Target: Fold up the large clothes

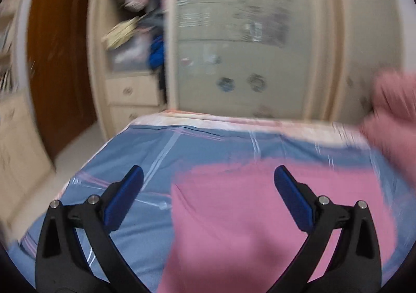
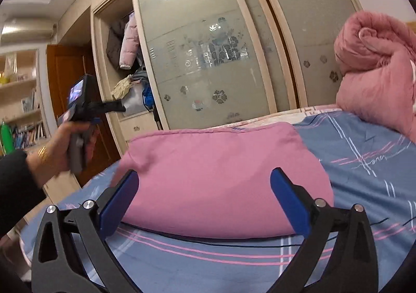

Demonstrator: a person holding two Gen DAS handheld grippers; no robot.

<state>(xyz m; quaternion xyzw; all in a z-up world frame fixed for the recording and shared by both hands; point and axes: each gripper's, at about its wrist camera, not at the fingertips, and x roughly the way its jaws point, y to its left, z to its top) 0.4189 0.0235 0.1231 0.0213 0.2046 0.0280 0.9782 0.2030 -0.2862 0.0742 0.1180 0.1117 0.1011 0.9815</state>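
A pink garment lies folded into a flat rectangle on a blue plaid bed sheet. It also shows, blurred, in the left wrist view. My right gripper is open and empty, hovering over the garment's near edge. My left gripper is open and empty above the garment's left side. In the right wrist view the left gripper is held up in the air by a hand, off the bed's left side, well above the garment.
A rolled pink quilt sits on the bed at the right. A wardrobe with frosted sliding doors stands behind the bed, its left section open with clothes and drawers. A brown door and bookshelves are at the left.
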